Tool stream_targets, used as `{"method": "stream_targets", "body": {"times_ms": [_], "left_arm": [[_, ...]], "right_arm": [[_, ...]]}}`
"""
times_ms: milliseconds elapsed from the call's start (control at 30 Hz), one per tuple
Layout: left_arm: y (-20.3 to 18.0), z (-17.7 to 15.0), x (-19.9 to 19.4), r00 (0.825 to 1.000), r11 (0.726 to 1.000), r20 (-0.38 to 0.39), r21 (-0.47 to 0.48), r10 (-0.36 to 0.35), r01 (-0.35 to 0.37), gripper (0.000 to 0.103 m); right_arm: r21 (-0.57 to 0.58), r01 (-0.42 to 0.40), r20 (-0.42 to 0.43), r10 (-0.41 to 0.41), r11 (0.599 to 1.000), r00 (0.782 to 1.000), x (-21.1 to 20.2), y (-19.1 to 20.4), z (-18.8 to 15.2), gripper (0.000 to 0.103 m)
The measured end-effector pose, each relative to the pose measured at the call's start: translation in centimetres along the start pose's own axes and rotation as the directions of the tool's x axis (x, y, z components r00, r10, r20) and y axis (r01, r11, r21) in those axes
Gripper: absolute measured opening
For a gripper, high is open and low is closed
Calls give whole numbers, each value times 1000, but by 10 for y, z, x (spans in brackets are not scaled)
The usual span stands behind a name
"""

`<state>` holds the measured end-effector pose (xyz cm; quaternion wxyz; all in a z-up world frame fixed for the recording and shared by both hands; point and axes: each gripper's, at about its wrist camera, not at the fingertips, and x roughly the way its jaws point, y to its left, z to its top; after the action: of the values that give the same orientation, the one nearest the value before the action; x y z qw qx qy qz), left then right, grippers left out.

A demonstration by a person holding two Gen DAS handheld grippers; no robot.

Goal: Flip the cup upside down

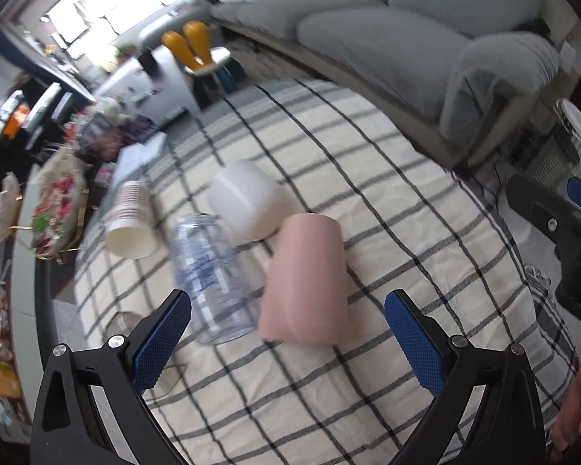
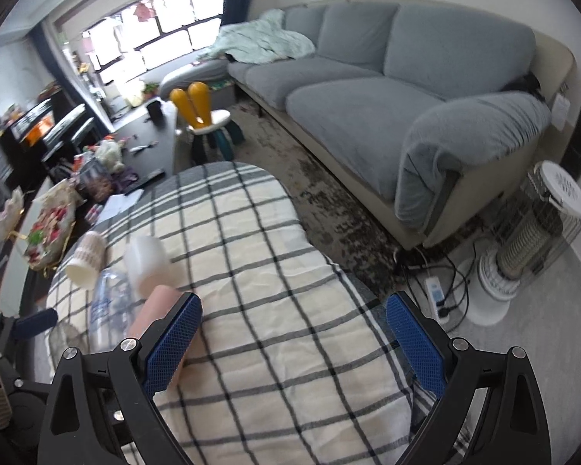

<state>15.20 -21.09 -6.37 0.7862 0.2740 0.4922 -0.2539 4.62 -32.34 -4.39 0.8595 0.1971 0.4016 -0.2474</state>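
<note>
Several cups stand on the checked tablecloth (image 1: 368, 178). A pink cup (image 1: 306, 279) stands closed end up, a white cup (image 1: 248, 197) behind it also closed end up. A clear plastic cup with blue print (image 1: 209, 271) stands left of the pink one. A stack of paper cups (image 1: 129, 221) sits further left. My left gripper (image 1: 286, 341) is open and empty, just in front of the pink and clear cups. My right gripper (image 2: 292, 345) is open and empty over the cloth, the pink cup (image 2: 155, 310) behind its left finger. The white cup (image 2: 149, 263) shows further back.
A grey sofa (image 2: 387, 116) stands beyond the table, a heater (image 2: 534, 232) and power strip at the right. A cluttered tray (image 1: 54, 209) sits off the table's left edge. A low glass (image 1: 122, 323) lies near my left gripper's left finger. The right gripper's body (image 1: 561, 228) shows in the left wrist view.
</note>
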Motion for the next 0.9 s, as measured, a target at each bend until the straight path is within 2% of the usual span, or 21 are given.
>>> {"method": "stream_targets", "body": {"times_ms": [100, 233, 467, 667, 800, 900], "left_arm": [[-7, 14, 25, 995, 999, -88, 23, -42, 44, 100], [-12, 24, 55, 979, 996, -195, 42, -64, 74, 96], [-13, 26, 95, 936, 992, -335, 32, -106, 123, 85], [-9, 21, 116, 910, 991, -395, -6, -124, 133, 83], [-10, 15, 121, 909, 993, -402, -5, -109, 117, 73], [-6, 11, 121, 911, 992, -392, -37, -129, 124, 72]], "right_arm": [[29, 14, -24, -13, 999, 1000, 16, -7, 5, 97], [64, 16, -73, -11, 998, 997, 39, -13, 8, 97], [96, 7, -115, 4, 995, 993, 63, -15, 8, 97], [110, 0, -134, 15, 994, 991, 74, -13, 6, 97], [106, -2, -143, 18, 994, 990, 78, -11, 3, 97], [105, -6, -146, 21, 994, 989, 78, -10, 3, 97]]}}
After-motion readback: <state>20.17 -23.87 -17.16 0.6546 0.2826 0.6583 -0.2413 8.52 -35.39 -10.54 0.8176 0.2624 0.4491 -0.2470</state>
